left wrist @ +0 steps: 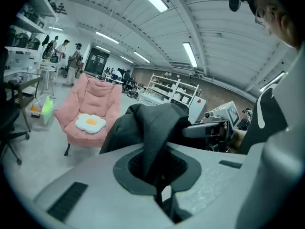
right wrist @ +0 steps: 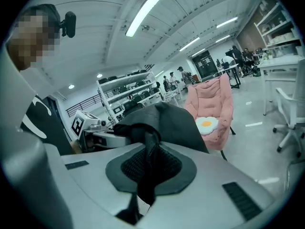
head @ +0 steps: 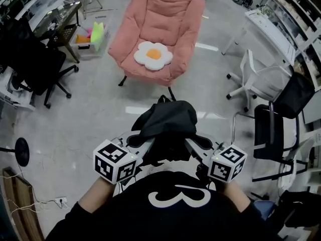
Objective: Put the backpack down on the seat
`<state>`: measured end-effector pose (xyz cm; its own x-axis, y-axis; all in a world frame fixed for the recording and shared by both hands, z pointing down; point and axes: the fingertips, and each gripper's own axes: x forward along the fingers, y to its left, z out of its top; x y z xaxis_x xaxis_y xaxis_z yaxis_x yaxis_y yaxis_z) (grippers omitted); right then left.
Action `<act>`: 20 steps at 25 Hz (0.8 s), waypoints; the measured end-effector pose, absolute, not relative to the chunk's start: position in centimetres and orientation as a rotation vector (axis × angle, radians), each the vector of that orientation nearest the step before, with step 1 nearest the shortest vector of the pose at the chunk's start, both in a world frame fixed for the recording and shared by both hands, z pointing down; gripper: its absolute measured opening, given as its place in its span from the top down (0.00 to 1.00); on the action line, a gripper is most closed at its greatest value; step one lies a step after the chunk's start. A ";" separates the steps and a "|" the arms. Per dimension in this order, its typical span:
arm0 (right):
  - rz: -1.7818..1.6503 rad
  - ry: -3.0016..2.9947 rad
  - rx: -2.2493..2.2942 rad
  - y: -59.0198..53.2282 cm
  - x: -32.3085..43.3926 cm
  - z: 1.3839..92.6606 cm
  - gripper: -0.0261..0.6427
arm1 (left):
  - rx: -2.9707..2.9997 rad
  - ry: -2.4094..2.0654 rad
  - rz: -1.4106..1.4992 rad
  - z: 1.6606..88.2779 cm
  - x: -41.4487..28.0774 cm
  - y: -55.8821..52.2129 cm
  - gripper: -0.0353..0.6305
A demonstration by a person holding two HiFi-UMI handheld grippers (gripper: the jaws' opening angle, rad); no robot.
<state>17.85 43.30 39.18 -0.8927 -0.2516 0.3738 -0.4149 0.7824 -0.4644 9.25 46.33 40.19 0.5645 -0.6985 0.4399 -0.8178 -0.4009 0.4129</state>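
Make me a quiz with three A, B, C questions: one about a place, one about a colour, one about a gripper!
1. Where is the egg cushion? A on the pink armchair B on the floor C on a desk
2. What colour is the backpack? A red B black C yellow
3. The left gripper is: A open, empty B on the floor C shut on the backpack
Answers: 1 A, it lies on the seat; 2 B, its fabric is black; 3 C, the jaws pinch its fabric.

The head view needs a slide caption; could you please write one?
Left gripper and right gripper hold a black backpack facing a pink chair.
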 end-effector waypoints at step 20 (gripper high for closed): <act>0.879 -2.671 0.374 27.9 9.1 41.3 0.92 | 2.095 -1.265 0.269 42.0 0.6 31.7 0.93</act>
